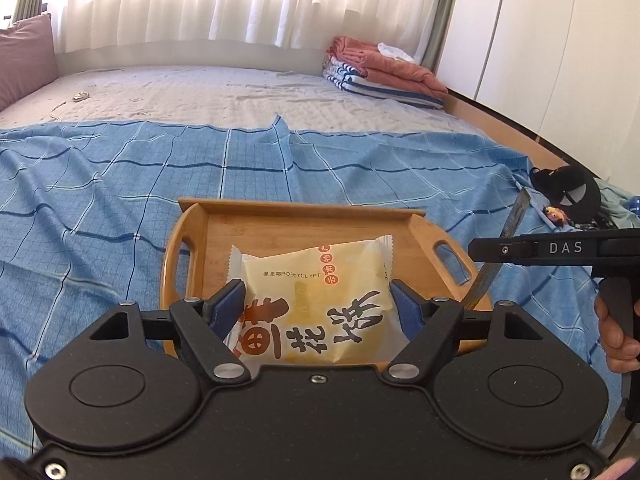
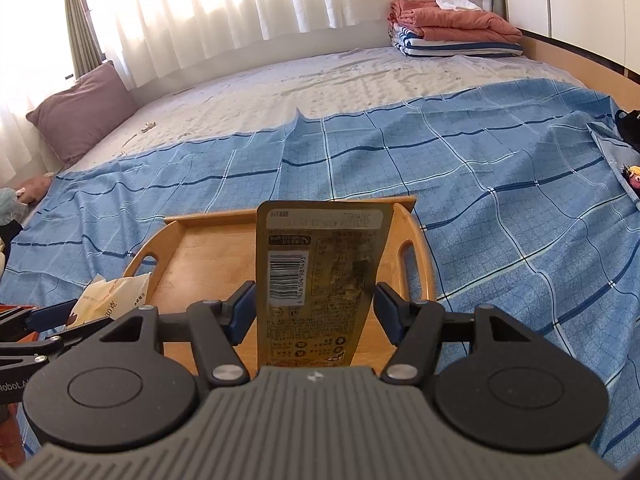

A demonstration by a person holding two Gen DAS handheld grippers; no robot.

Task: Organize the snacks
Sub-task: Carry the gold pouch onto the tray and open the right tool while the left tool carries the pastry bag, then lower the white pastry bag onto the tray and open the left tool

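My left gripper (image 1: 316, 292) is shut on a pale yellow snack packet (image 1: 304, 312) with large dark characters, its blue pads pressing both sides. The packet hangs over a wooden tray (image 1: 300, 204) with two handle slots that lies on a blue checked sheet (image 1: 100, 184). My right gripper (image 2: 314, 294) is shut on a gold snack packet (image 2: 320, 256) with a barcode, held upright over the same tray (image 2: 208, 218). In the left wrist view the right gripper (image 1: 480, 250) comes in from the right, held by a hand (image 1: 616, 332). The pale packet (image 2: 116, 292) shows at the left of the right wrist view.
The sheet covers the near half of a bed; bare quilted mattress (image 1: 200, 92) lies beyond. Folded orange and striped blankets (image 1: 380, 68) sit at the far right, a mauve pillow (image 1: 24, 56) at the far left. A black cap (image 1: 568, 192) lies at the bed's right edge.
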